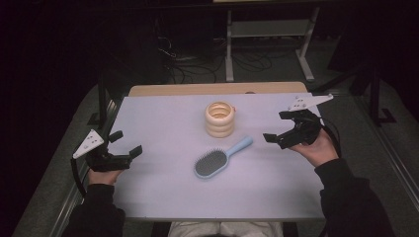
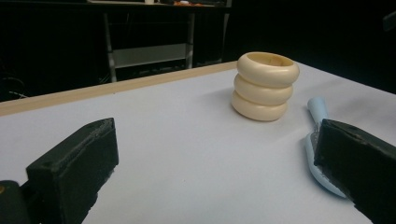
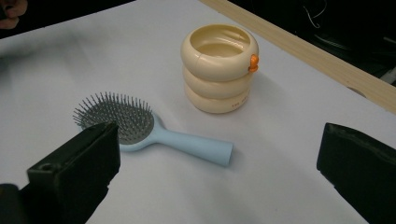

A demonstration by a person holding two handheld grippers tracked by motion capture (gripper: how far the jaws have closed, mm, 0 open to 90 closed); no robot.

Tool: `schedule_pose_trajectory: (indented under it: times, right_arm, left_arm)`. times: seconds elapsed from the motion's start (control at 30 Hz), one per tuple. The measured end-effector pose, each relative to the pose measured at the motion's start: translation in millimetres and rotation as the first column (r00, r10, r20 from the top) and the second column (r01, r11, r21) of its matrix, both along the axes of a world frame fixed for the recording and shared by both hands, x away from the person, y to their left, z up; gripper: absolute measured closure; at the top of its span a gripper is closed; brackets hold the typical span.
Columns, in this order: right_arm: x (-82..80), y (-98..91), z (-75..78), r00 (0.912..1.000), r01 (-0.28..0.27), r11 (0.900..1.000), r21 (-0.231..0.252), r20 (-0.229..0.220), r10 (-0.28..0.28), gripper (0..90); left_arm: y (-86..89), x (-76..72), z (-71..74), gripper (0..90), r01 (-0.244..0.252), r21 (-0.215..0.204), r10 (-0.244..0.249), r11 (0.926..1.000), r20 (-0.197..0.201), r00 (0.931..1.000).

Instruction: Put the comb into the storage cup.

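A cream holder shaped like three stacked rings [image 1: 220,119] [image 2: 265,85] [image 3: 219,66] stands upright at the table's middle back, open at the top, with a small orange tab on its rim. In front of it lies a light blue hairbrush [image 1: 219,159] [image 3: 154,131] [image 2: 318,140], bristles up, handle pointing toward the back right. My left gripper [image 1: 125,143] hovers open at the table's left edge. My right gripper [image 1: 277,126] is open at the right, above the table, its jaws facing the brush and holder. Nothing sits between either pair of jaws.
The white table top [image 1: 163,123] has a wooden strip [image 1: 217,89] along its far edge. Behind it in the dark stand a metal-legged bench [image 1: 269,34] and cables on the floor.
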State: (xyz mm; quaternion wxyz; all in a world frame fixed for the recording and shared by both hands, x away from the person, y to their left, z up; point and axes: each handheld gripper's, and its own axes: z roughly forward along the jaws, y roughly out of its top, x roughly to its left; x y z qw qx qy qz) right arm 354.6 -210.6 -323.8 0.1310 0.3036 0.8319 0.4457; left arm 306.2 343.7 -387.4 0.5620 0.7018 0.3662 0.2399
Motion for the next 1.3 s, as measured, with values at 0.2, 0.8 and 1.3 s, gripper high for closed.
schedule_pose_trajectory:
  times: [0.2,0.8,1.3]
  right_arm:
    - [10.6,7.4,-0.2,1.0,-0.009,0.9999,-0.005,-0.001,0.009,0.0]
    - [40.5,29.5,-22.6,0.9988,-0.032,0.9991,-0.026,-0.037,0.031,0.0]
    - [63.3,36.3,-37.7,0.997,-0.013,0.9987,-0.048,-0.077,0.009,0.0]
  left_arm:
    - [0.0,0.3,-0.1,0.0,0.011,-0.009,-0.011,0.9999,0.001,0.9999]
    - [0.8,0.6,0.4,0.0,0.018,-0.011,-0.018,0.9998,0.01,0.9998]
    - [2.1,1.0,0.6,0.0,0.014,-0.026,-0.013,0.9996,0.011,0.9998]
